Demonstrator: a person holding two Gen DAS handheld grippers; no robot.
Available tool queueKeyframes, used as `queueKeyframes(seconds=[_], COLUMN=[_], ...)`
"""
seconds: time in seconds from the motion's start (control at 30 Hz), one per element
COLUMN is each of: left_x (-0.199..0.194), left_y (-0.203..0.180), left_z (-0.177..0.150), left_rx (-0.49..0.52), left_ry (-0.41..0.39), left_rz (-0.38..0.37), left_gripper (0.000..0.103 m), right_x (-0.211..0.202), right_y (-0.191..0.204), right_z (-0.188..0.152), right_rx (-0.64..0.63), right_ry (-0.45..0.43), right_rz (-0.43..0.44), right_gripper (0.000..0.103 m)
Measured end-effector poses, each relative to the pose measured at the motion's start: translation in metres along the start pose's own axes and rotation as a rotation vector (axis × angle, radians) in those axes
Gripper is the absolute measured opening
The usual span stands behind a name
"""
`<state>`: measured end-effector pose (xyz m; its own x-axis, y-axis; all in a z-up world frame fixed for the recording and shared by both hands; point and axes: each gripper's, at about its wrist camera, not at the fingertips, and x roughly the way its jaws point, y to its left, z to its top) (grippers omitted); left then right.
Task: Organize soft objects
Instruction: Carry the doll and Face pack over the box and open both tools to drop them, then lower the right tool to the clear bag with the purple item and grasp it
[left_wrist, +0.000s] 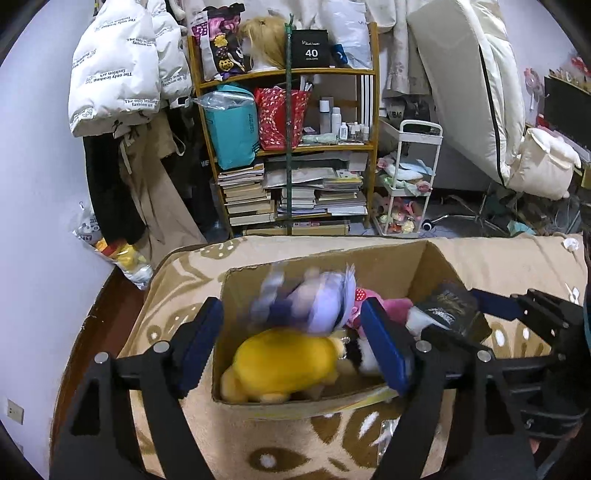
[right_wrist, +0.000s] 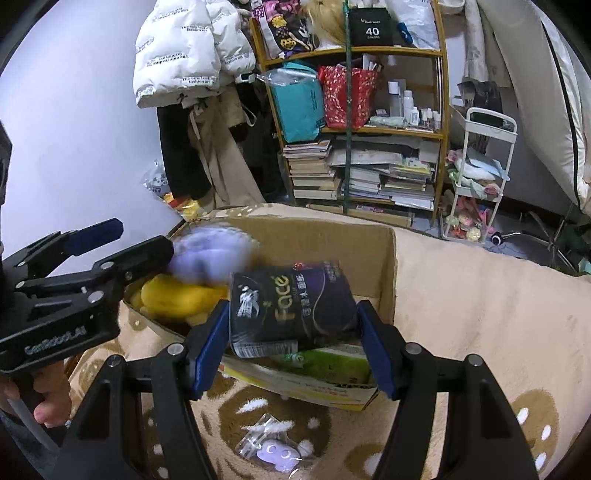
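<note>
Between my right gripper's (right_wrist: 293, 347) fingers sits a dark tissue pack (right_wrist: 291, 308) marked "Face", tilted, over the cardboard box's (right_wrist: 321, 236) near corner. Ahead of my left gripper (left_wrist: 295, 345), a blurred purple plush (left_wrist: 314, 299) lies above a yellow plush (left_wrist: 284, 363) inside the box.

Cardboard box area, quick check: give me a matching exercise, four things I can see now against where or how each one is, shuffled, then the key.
Things
1. dark tissue pack
2. yellow plush
3. purple plush
4. small purple toy in clear wrap

States
A. lying on the blanket, outside the box
B. blurred with motion above the box
C. between the right gripper's fingers
D. resting in the cardboard box, at its near left

Pairs: 1-C, 2-D, 3-B, 4-A
</note>
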<state>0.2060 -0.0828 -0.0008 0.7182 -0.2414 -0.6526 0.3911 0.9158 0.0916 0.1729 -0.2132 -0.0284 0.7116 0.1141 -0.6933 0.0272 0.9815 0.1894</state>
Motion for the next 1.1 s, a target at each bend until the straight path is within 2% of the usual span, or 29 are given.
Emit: queueKeyframes(seconds=[0.03,0.1,0.17,0.23,0.37,0.63,0.73,0.9,1.1], left_x=[-0.001,-0.007,-0.015,-0.026,-0.05,-0.091,-0.099,-0.106,-0.112], left_y=[0.0,0.002,0.005,0.01,0.017,0.033,0.035,0.039,0.042], left_z=[-0.002,-0.007,-0.013,-0.021,-0.034,-0.056,-0.068,-0.085,-0.094], left_rx=[0.004,0.009,0.002,-0.008,-0.015,-0.056,-0.05,-0.069,-0.09], left_ry=[0.002,0.003,0.0,-0.002,-0.009,-0.023,-0.006,0.03,0.029], left_rz=[0.012,0.033,0.042,0.053,0.068,0.107,0.121,0.133,0.125], left_gripper=[0.079,0.082,0.084,0.086,0.086,0.087,0.087,0.087,0.087], right_x=[0.0,-0.002,-0.006,-0.012,-0.022,-0.035,-0.033,-0.02,0.005], right_y=[0.0,-0.001,0.0,0.002,0.004,0.002,0.002,0.007,0.011], right_z=[0.001,0.0,0.0,-0.001,-0.007,-0.028,-0.037,-0.052,-0.069], right_rx=[0.005,0.01,0.007,0.002,0.019,0.06,0.069,0.058,0.013], right_ry=[0.001,-0.008,-0.019,-0.024,-0.011,0.054,0.087,0.158,0.246], right_rz=[0.002,0.009,0.011,0.003,-0.007,-0.019,-0.013,-0.002,-0.033], right_gripper=[0.073,0.084,0.09,0.091,0.1,0.101,0.101,0.101,0.101])
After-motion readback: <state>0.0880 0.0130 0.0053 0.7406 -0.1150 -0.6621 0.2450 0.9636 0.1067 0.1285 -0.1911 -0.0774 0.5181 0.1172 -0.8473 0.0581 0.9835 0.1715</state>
